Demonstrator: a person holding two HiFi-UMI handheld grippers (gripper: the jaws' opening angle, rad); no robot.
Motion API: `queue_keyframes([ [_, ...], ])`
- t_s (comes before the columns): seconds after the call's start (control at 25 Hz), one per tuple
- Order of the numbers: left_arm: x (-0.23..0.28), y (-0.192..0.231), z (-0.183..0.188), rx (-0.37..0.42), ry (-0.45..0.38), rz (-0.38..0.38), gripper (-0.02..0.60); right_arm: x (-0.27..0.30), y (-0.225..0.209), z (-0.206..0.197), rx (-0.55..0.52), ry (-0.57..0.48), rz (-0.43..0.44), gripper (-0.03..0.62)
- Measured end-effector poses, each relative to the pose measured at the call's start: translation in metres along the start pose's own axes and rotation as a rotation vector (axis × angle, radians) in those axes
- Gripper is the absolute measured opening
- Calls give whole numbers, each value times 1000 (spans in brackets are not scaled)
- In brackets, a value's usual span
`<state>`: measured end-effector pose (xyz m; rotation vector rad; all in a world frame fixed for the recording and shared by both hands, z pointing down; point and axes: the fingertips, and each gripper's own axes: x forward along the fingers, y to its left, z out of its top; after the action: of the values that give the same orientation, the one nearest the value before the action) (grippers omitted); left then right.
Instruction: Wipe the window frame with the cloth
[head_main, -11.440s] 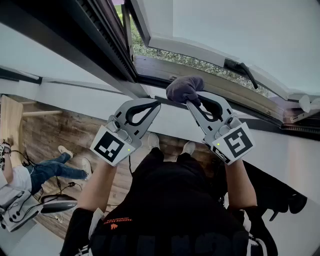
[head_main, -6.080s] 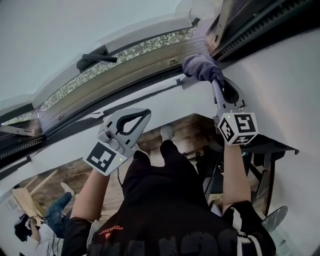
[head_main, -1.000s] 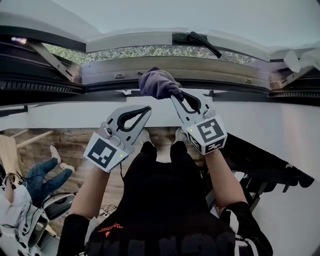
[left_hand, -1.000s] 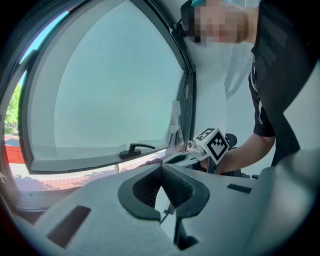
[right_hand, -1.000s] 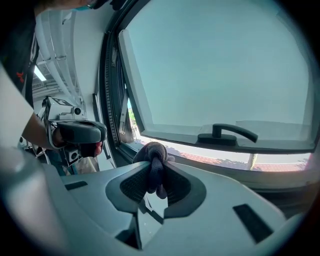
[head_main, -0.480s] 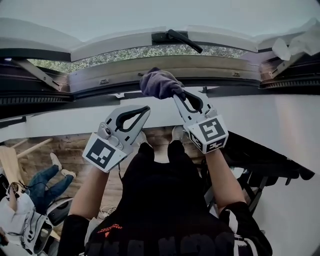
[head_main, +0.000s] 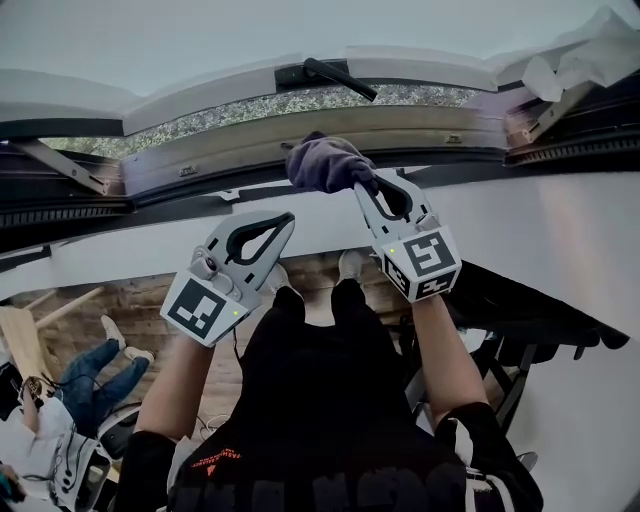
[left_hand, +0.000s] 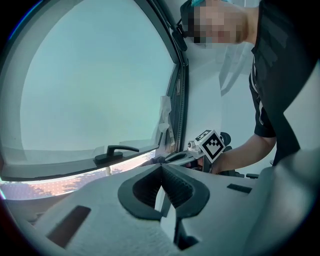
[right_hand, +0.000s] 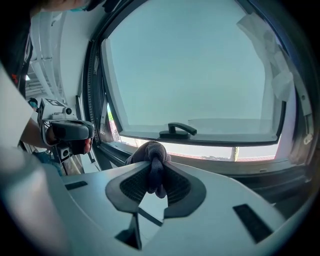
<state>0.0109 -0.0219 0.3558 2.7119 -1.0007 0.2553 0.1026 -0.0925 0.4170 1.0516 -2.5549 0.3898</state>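
Your right gripper (head_main: 368, 188) clamps a fold of the cloth (head_main: 325, 163), so the wad ahead of its tips rests on the window frame (head_main: 440, 122). Your left gripper (head_main: 280, 220) hangs beside it, closed on nothing.

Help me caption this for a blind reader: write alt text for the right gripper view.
The right gripper is shut on a bunched dark cloth, held by the lower window frame. Beyond it, a black handle sits on the bottom rail of the open sash, with pale glass above.
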Motion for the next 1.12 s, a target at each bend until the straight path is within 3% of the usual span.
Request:
queue_keyframes([
  [1.12, 115, -59, 17, 36, 24, -154, 18, -98, -146, -31, 96, -25, -244, 66],
])
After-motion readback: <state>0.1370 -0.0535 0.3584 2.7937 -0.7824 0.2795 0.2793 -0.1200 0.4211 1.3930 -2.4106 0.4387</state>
